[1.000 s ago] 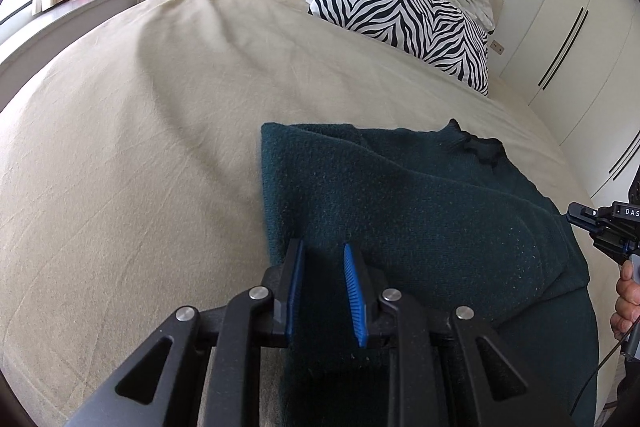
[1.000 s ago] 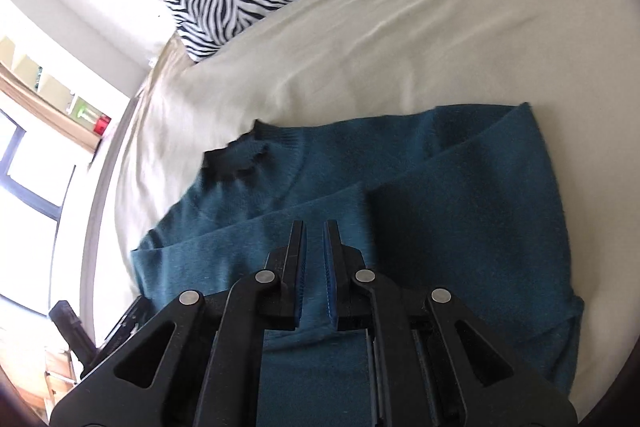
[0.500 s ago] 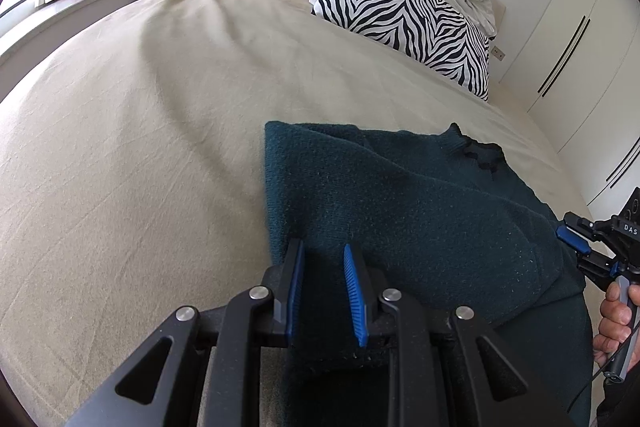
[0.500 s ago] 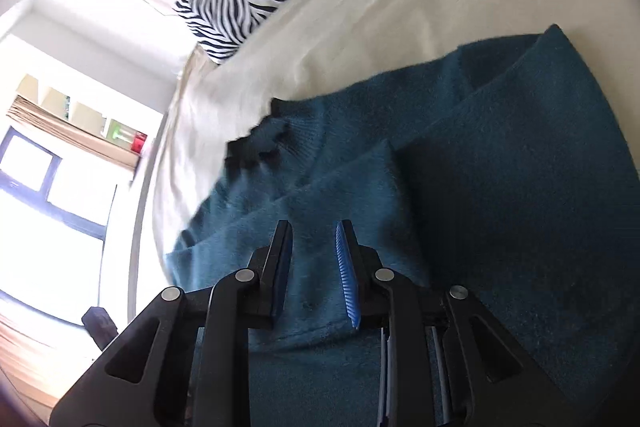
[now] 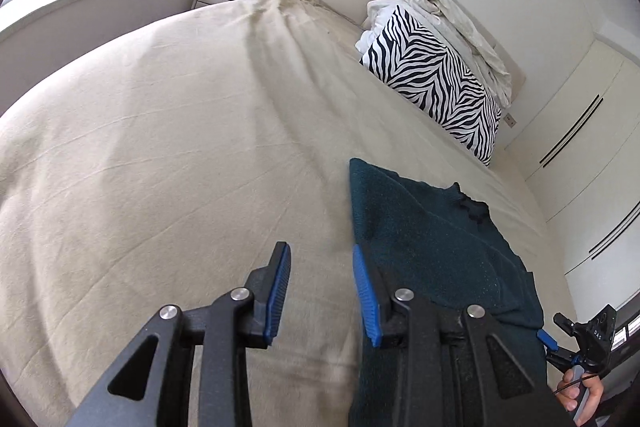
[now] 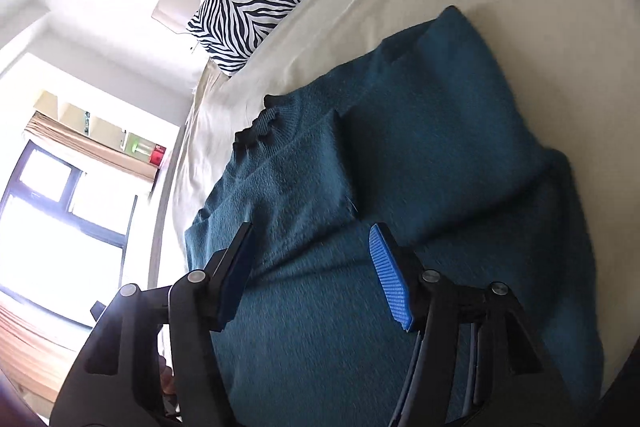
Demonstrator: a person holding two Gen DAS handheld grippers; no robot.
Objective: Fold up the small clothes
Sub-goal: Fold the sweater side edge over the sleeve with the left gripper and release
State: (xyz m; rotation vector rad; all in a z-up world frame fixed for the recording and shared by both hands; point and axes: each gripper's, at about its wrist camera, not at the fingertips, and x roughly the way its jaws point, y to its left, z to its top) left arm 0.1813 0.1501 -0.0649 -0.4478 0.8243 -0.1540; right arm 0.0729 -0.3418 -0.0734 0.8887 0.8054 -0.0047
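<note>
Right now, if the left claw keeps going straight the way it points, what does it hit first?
Probably the bare bedsheet. The left claw, jaws opening with nothing between them, aims at sheet just beside the left edge of the teal sweater. Its right finger sits close to that edge, so depth is uncertain.

Home bedroom, bed (image 5: 168, 155), zebra pillow (image 5: 436, 83), wardrobe (image 5: 580, 147)

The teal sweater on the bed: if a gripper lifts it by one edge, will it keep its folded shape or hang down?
The sweater is probably floppy: its folded sleeves drape softly, so a lifted edge would likely sag and unfold. The fuzzy knit looks unlikely to slip between pads. On the soft bed, pushing would probably bunch it rather than slide it.
</note>
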